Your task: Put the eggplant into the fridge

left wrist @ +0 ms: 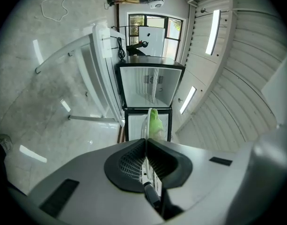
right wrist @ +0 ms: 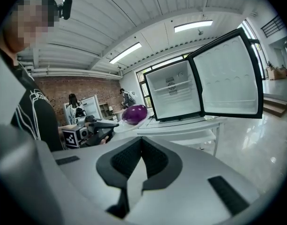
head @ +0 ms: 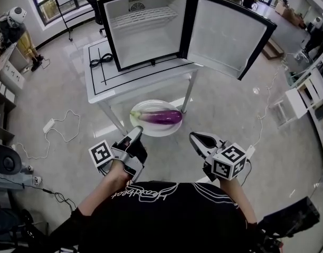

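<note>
My left gripper (head: 135, 132) pinched the rim of the round white plate (head: 156, 131) bearing the glossy purple eggplant (head: 163, 117); my right gripper (head: 194, 137) had its jaws pressed together, empty.

- left gripper (head: 135, 133): roughly level, fingers (left wrist: 129, 162) pinched on thin rim of plate (head: 151, 130)
- right gripper (head: 199, 139): tipped slightly down, fingers (right wrist: 157, 161) pressed together, nothing between
- both forearms extended forward from torso, side by side
</note>
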